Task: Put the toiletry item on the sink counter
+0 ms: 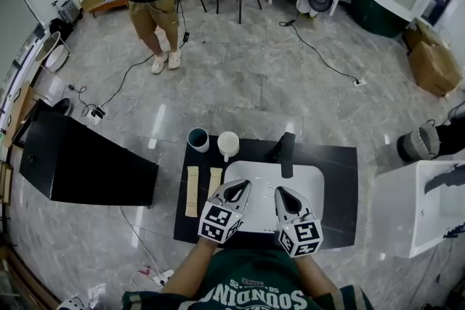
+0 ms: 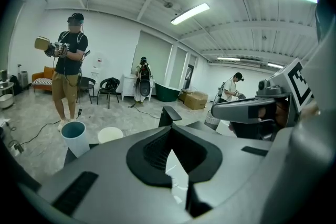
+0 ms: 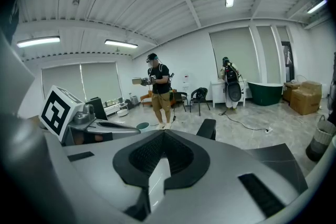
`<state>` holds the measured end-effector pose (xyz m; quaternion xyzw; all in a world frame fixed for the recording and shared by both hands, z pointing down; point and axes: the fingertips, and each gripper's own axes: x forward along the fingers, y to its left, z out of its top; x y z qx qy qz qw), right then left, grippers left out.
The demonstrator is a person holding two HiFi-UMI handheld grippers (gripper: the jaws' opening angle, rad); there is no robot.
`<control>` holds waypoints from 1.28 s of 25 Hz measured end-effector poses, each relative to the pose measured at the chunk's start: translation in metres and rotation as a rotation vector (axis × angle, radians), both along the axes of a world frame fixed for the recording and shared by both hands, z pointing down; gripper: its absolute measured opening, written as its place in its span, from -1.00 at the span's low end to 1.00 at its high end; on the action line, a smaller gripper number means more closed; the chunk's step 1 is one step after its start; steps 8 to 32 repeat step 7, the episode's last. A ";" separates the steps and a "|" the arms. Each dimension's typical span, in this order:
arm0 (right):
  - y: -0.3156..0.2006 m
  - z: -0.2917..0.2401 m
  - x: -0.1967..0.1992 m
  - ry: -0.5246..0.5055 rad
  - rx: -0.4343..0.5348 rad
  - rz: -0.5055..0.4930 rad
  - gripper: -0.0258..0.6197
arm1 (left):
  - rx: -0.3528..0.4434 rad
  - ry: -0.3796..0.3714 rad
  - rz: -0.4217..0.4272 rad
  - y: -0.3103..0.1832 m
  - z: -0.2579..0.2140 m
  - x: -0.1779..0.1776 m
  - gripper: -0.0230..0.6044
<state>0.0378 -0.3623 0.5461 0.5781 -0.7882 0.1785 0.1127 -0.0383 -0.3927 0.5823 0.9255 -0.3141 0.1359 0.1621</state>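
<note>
Closed and empty, the left hand-held gripper (image 1: 238, 189) and right hand-held gripper (image 1: 282, 194) hang over the sink (image 1: 305, 181), probably poised between moves. Two tan packets (image 1: 192, 190), likely the toiletries, lie on the table (image 1: 341, 185) at the sink's nine o'clock.

Only readable thing is the wearer's green shirt (image 1: 256, 296): white block letters, seen upside down, something like "SOUNDIN". The smaller print under it is too blurry.

The counter (image 1: 341, 185) lies open right of the basin (image 1: 309, 181). On its left strip lie a long packet (image 1: 192, 190) and a shorter packet (image 1: 216, 181); a blue cup (image 1: 198, 139), a white cup (image 1: 228, 144) and the black faucet (image 1: 285, 151) block the back edge.
</note>
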 end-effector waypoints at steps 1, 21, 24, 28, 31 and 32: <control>0.000 0.000 0.000 0.001 -0.001 0.000 -0.79 | -0.004 -0.001 0.003 0.001 0.001 0.001 -0.90; 0.001 0.002 -0.001 0.005 -0.004 -0.010 -0.80 | -0.031 -0.011 0.014 0.003 0.010 0.005 -0.90; 0.001 0.002 -0.001 0.005 -0.004 -0.010 -0.80 | -0.031 -0.011 0.014 0.003 0.010 0.005 -0.90; 0.001 0.002 -0.001 0.005 -0.004 -0.010 -0.80 | -0.031 -0.011 0.014 0.003 0.010 0.005 -0.90; 0.001 0.002 -0.001 0.005 -0.004 -0.010 -0.80 | -0.031 -0.011 0.014 0.003 0.010 0.005 -0.90; 0.001 0.002 -0.001 0.005 -0.004 -0.010 -0.80 | -0.031 -0.011 0.014 0.003 0.010 0.005 -0.90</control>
